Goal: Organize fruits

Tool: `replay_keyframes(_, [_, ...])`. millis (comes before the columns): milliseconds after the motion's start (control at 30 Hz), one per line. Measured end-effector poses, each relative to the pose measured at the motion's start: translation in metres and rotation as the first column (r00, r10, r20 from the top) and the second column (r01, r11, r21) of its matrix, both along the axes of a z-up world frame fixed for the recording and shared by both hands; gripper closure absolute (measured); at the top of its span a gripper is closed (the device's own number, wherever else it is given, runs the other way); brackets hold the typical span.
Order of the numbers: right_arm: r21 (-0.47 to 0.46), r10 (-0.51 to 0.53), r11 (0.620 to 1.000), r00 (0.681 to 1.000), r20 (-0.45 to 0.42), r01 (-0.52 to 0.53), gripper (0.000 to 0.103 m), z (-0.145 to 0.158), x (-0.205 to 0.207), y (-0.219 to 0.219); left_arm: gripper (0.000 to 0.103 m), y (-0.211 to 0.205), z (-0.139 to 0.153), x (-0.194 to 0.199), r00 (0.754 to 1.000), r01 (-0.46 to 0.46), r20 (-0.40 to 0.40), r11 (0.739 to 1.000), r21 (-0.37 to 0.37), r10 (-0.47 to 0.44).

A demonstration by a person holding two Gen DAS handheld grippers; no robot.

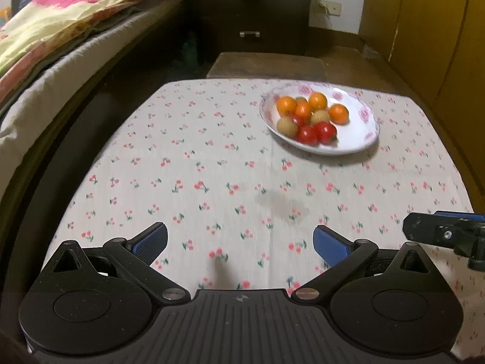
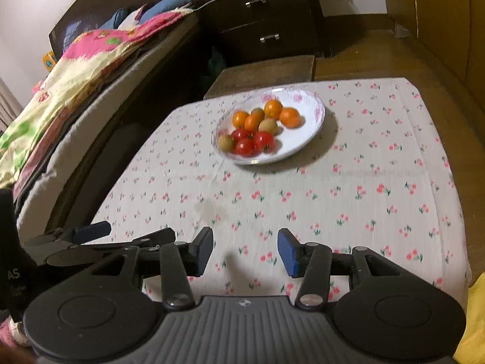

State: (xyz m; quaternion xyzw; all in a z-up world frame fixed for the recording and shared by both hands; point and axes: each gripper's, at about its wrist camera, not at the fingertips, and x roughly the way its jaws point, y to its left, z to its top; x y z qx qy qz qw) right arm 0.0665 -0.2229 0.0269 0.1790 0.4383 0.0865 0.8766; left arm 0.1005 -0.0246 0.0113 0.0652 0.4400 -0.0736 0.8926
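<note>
Legible text: the letters "AS", white on a black object (image 2: 12, 273) at the left edge of the right wrist view; smaller lines beneath are too blurred to read. Nothing else readable in either view.

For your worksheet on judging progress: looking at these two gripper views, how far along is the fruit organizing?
Nothing looks sorted yet: the orange, red and tan fruits lie mixed together in the flowered plate. Nothing is in hand: the left gripper and right gripper are both open and empty above the cherry-print tablecloth, short of the plate. All grouping remains.
</note>
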Motion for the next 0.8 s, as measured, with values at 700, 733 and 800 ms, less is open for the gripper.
replay_keyframes(700, [-0.055,0.009,0.998,0.998,-0.069,-0.013,0.054,-0.016,-0.032,0.012,0.000,0.000,-0.003,-0.032,0.999,0.030,-0.020,0.999,0.020,-0.030])
replay_keyframes(733, [-0.054,0.010,0.998,0.998,-0.069,-0.014,0.054,-0.016,-0.033,0.013,0.000,0.000,-0.003,-0.033,0.999,0.031,-0.021,0.999,0.020,-0.031])
replay_keyframes(800, [-0.052,0.012,0.999,0.998,-0.068,-0.016,0.054,-0.016,-0.034,0.014,0.000,-0.001,-0.004,-0.035,0.999,0.034,-0.022,0.999,0.024,-0.034])
